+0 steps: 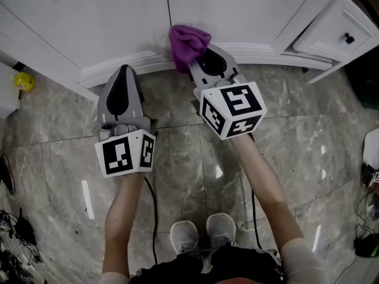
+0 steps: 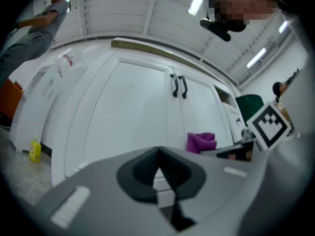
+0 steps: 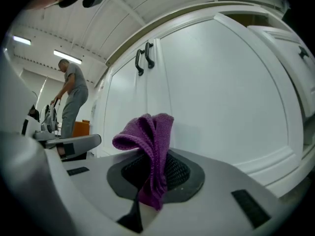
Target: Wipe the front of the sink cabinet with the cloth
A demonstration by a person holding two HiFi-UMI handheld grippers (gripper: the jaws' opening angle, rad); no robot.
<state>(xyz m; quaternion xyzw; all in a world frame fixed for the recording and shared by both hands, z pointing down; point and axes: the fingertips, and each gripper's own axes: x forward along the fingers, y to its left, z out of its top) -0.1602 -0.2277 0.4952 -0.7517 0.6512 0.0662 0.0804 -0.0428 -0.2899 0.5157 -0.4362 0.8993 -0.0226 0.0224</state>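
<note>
Purple cloth (image 1: 188, 42) is sitting clamped in the right gripper (image 1: 201, 61) near the sink cabinet (image 1: 237, 10) base; left gripper (image 1: 122, 73) is hovering, jaws together, empty.

The flat doors of the sink cabinet (image 1: 89, 16) give a clear sweep to either side, interrupted only by the paired black handles (image 3: 142, 58) high at the centre seam and the stepped base moulding (image 1: 266, 49) jutting at the foot. At the right a drawer front (image 1: 340, 31) with a black knob sticks forward and closes that side; at the left a white unit (image 1: 6, 96) and a small yellow object (image 1: 23, 81) crowd the corner. The marble floor (image 1: 296, 141) lies open right of the right gripper (image 1: 197, 57), whose jaws pinch the purple cloth (image 1: 188, 40), while the left gripper (image 1: 124, 70), jaws together, stands near its other side, a gap between them.
</note>
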